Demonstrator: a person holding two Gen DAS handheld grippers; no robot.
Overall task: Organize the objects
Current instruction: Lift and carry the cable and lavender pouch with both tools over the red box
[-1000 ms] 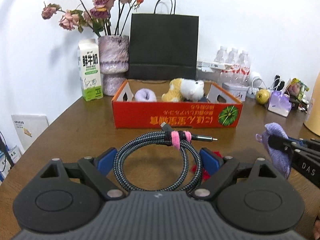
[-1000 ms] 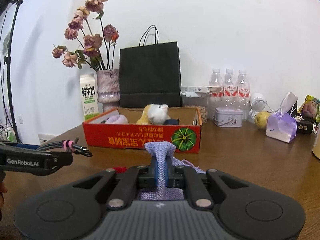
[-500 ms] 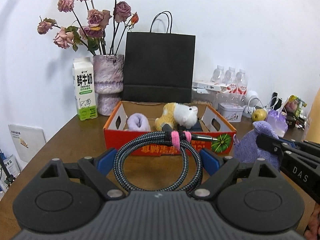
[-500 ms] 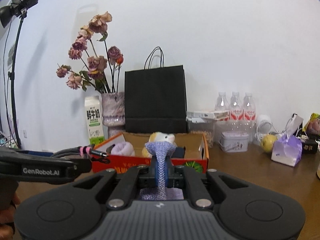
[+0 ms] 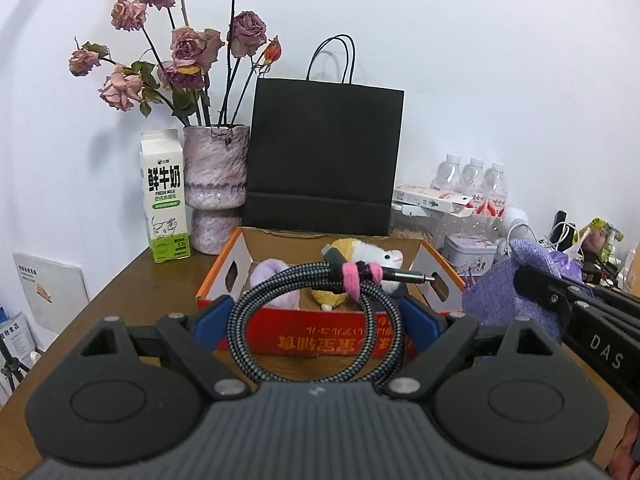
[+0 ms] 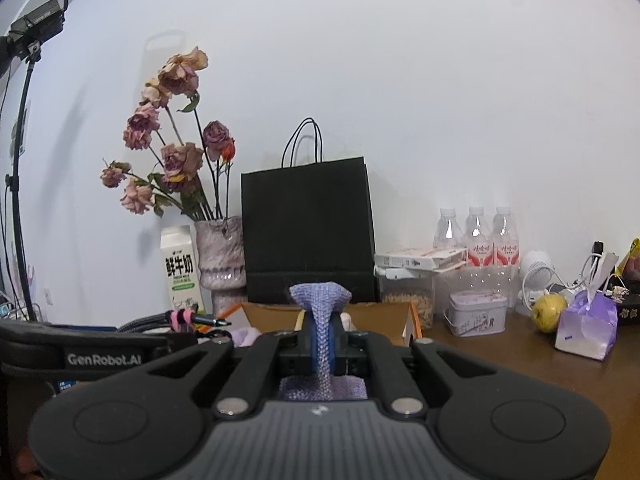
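My left gripper, blue pads wide apart, clamps a coiled grey braided cable bound with pink fuzzy ties; my right gripper pinches a lilac knitted cloth. Beyond both fingertips: an open orange cardboard box.

Left gripper: matte black linkage arms, blue pads, silver screws, ribbed grey housing at 6 o'clock. Right gripper: same build. White lettering "GenRobot.AI" and "DAS" on sides.
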